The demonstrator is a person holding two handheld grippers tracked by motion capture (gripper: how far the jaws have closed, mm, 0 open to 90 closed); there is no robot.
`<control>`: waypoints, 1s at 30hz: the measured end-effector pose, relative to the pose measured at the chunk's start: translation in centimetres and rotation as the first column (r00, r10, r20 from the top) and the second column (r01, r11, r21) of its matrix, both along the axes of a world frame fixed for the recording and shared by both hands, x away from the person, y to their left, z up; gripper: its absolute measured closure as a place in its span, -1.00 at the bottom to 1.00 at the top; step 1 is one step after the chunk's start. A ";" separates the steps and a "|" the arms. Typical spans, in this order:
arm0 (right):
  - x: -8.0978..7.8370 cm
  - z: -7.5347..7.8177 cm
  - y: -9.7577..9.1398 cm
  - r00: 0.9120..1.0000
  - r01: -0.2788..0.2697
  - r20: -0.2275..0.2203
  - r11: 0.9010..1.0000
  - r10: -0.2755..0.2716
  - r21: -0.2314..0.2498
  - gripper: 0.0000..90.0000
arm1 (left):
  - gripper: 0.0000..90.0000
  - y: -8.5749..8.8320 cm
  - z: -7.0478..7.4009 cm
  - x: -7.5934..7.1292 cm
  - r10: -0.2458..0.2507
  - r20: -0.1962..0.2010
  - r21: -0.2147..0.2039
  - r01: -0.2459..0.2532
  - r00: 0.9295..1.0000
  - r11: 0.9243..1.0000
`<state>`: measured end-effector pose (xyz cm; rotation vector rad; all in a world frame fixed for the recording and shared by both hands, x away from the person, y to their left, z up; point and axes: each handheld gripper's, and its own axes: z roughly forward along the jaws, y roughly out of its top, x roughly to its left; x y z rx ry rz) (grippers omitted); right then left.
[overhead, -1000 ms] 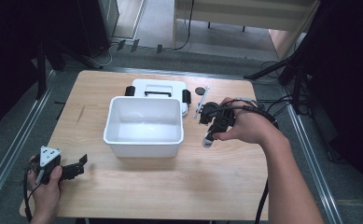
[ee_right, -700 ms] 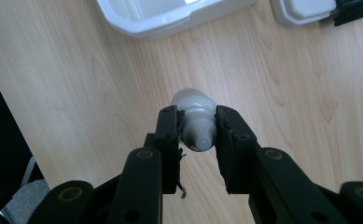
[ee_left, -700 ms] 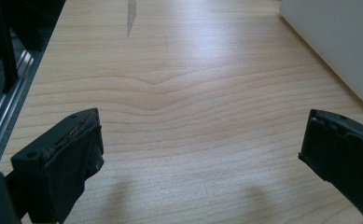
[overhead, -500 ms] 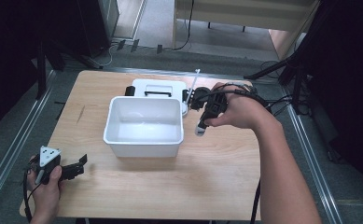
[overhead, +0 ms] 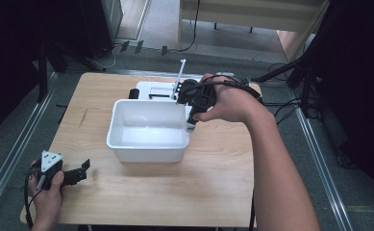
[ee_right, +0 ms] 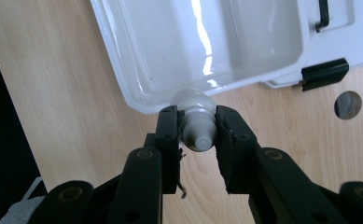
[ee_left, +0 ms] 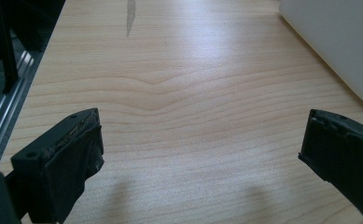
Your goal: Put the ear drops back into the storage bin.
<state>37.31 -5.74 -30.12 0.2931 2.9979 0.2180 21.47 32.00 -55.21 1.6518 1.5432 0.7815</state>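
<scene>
Right gripper view, right tool [ee_right: 198, 128] gripping small bottle [ee_right: 197, 122] over bin [ee_right: 123, 51] rim

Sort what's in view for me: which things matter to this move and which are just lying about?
In play:
- small bottle, clamped in the right gripper
- white bin, right below it

Lying about:
- bin lid behind the bin
- left gripper, jaws apart, holding nothing
- round table hole

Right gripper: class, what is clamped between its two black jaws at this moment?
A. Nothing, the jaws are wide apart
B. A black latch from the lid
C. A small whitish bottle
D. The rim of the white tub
C: in the right gripper view the right gripper has its jaws closed on a small whitish bottle, held just over the near rim of the white tub.
</scene>
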 end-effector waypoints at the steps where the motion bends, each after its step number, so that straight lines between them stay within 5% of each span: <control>1: 0.0 0.0 0.0 1.000 0.000 0.000 1.000 0.000 0.000 0.60 | -1.00 0.0 0.0 0.0 0.000 0.000 0.000 0.000 1.000 1.000; 14: 0.3 -0.5 3.8 0.999 -0.052 -0.009 0.999 0.052 -0.011 0.60 | -1.00 0.1 0.0 0.0 -0.002 0.002 -0.008 0.002 1.000 1.000; 30: 1.6 -2.3 3.7 1.000 -0.029 -0.011 0.999 0.028 -0.029 0.60 | -1.00 0.1 0.0 0.0 -0.003 -0.001 -0.009 0.003 1.000 1.000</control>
